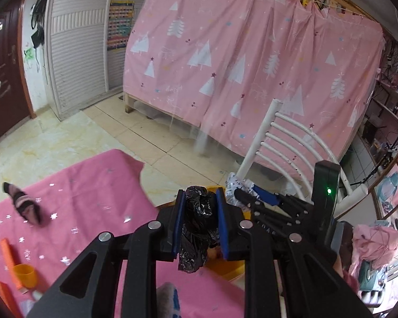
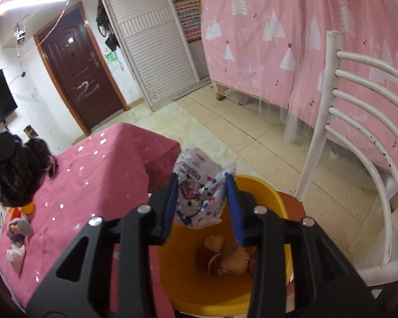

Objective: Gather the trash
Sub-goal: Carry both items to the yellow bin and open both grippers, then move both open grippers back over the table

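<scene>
My left gripper (image 1: 199, 198) is shut on a crumpled black plastic bag (image 1: 197, 228) and holds it over the yellow bin (image 1: 232, 270). My right gripper (image 2: 201, 182) is shut on a white tissue packet with a cartoon print (image 2: 196, 193) and holds it above the open yellow bin (image 2: 265, 193), which has food scraps and peels (image 2: 225, 257) at its bottom. The right gripper and its packet (image 1: 236, 182) also show in the left wrist view, just right of the left gripper.
A table with a pink starred cloth (image 2: 92, 175) stands left of the bin, with a sock (image 1: 24, 201), an orange cup (image 1: 26, 275), a doll (image 2: 17, 233) and a dark wig (image 2: 16, 172) on it. A white chair (image 2: 358, 137) stands to the right. A pink curtained bed (image 1: 252, 53) lies beyond.
</scene>
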Available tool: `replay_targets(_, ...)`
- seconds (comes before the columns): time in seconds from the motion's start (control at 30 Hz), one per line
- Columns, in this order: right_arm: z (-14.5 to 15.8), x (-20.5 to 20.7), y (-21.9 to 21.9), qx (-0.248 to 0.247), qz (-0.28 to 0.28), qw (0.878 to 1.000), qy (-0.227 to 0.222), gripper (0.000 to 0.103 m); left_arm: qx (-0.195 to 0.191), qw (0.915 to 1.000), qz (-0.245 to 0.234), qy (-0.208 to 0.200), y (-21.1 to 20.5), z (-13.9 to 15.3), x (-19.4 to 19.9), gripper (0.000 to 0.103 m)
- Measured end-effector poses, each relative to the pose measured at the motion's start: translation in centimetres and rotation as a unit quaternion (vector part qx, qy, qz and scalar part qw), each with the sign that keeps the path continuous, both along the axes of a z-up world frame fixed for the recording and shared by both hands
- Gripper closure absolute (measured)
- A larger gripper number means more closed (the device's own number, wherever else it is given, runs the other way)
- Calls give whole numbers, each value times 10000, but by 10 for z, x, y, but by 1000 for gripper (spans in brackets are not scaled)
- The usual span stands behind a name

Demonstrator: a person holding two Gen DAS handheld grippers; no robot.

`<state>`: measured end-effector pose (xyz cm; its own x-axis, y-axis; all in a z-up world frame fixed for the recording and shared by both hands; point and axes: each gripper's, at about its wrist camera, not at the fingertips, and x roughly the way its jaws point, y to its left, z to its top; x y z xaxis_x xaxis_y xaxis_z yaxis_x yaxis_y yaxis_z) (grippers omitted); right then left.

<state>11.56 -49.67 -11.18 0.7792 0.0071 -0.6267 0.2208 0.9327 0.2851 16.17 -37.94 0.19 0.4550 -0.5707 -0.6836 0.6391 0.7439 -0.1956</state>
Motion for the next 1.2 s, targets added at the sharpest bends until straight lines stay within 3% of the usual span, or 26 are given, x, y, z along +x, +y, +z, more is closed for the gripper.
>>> replay_targets(0.03,0,-1,-2,12,-28,10000,-19,56,-25,10000,-9,41,-5,-2,2,88)
replay_targets(0.27,1,-3,-13,121,-162,9997,-118,56,-179,9995,44,246,-30,-18,14,83)
replay_targets(0.43,0,-3,-15,130,-150,9997,-120,54,-295,9986,100,426,-35,-26,20,46)
replay_targets(0.77,-1,-1,4,-38,-22,10000,-55,54,-400,9970,405,529,1,-29,24,44)
replay_targets(1.2,26,-2,52,-229,371,9984,-350,53,-541,9933,972,311,92,-9,19,40)
